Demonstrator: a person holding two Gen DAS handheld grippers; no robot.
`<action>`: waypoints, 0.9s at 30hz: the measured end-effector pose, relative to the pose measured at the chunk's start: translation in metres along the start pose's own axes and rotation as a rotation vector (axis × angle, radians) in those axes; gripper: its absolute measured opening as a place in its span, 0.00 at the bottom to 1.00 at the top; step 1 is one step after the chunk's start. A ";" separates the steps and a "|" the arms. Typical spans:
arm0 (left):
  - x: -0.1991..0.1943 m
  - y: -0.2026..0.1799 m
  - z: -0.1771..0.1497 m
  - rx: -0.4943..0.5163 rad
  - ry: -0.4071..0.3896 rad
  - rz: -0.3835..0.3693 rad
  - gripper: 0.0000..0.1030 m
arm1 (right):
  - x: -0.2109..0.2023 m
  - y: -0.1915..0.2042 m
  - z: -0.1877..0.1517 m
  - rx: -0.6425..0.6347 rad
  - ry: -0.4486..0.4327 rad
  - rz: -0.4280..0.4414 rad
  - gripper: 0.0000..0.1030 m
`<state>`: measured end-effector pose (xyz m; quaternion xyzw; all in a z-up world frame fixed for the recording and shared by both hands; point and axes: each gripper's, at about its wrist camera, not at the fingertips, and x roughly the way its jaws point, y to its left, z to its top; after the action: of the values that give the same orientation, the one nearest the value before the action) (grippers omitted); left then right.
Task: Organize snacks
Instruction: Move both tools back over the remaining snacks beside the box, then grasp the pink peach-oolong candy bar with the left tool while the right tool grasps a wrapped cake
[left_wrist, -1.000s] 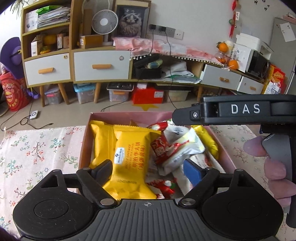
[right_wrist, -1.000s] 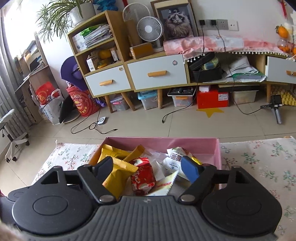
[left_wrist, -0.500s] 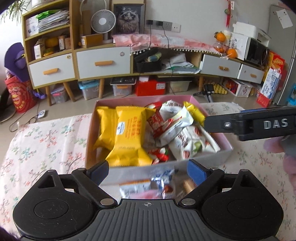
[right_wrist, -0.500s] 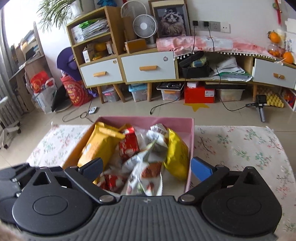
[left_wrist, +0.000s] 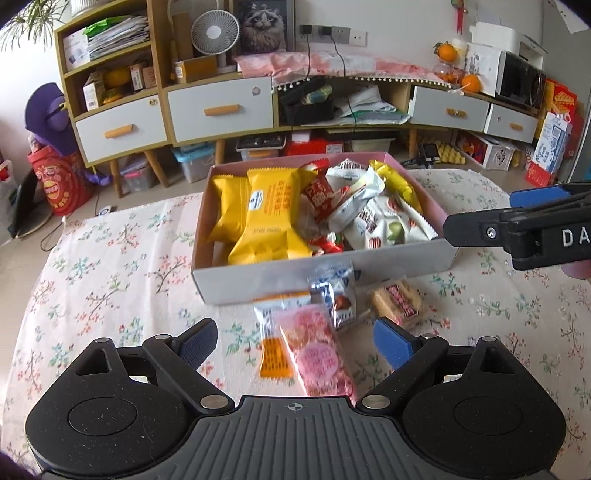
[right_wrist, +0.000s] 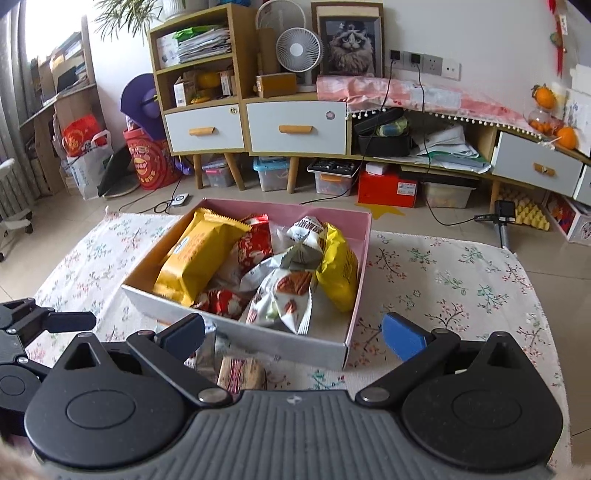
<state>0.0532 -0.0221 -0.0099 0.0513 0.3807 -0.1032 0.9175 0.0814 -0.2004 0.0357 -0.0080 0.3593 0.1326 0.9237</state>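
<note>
A pink box (left_wrist: 258, 277) on the flowered cloth holds several snack packets, among them a big yellow one (left_wrist: 269, 218). In front of the box lie a pink packet (left_wrist: 317, 354), an orange-and-white packet (left_wrist: 271, 347), a silver-blue packet (left_wrist: 338, 295) and a brown biscuit packet (left_wrist: 397, 301). My left gripper (left_wrist: 295, 339) is open above the pink packet, not touching it. My right gripper (right_wrist: 293, 334) is open over the near right corner of the box (right_wrist: 258, 332), holding nothing. The biscuit packet (right_wrist: 240, 373) lies just below it.
The right gripper (left_wrist: 491, 214) juts in from the right in the left wrist view, beside the box. The flowered cloth (right_wrist: 443, 280) covers the table to the box's right. Cabinets, bins and cables stand on the floor beyond the table.
Both grippers have drawn back from above the box toward the near side, and their jaws have widened. The loose packets in front of the box have come into view.
</note>
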 end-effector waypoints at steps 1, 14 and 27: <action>-0.001 0.000 -0.002 -0.008 0.002 0.003 0.90 | -0.002 0.002 -0.002 -0.005 -0.001 -0.004 1.00; 0.005 0.007 -0.029 -0.069 0.053 0.038 0.90 | 0.008 0.009 -0.040 -0.039 0.068 -0.052 1.00; 0.020 -0.006 -0.026 -0.134 0.101 -0.043 0.43 | 0.020 0.007 -0.047 0.011 0.119 -0.022 0.99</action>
<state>0.0479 -0.0261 -0.0431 -0.0135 0.4335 -0.0944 0.8961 0.0629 -0.1939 -0.0121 -0.0146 0.4143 0.1199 0.9021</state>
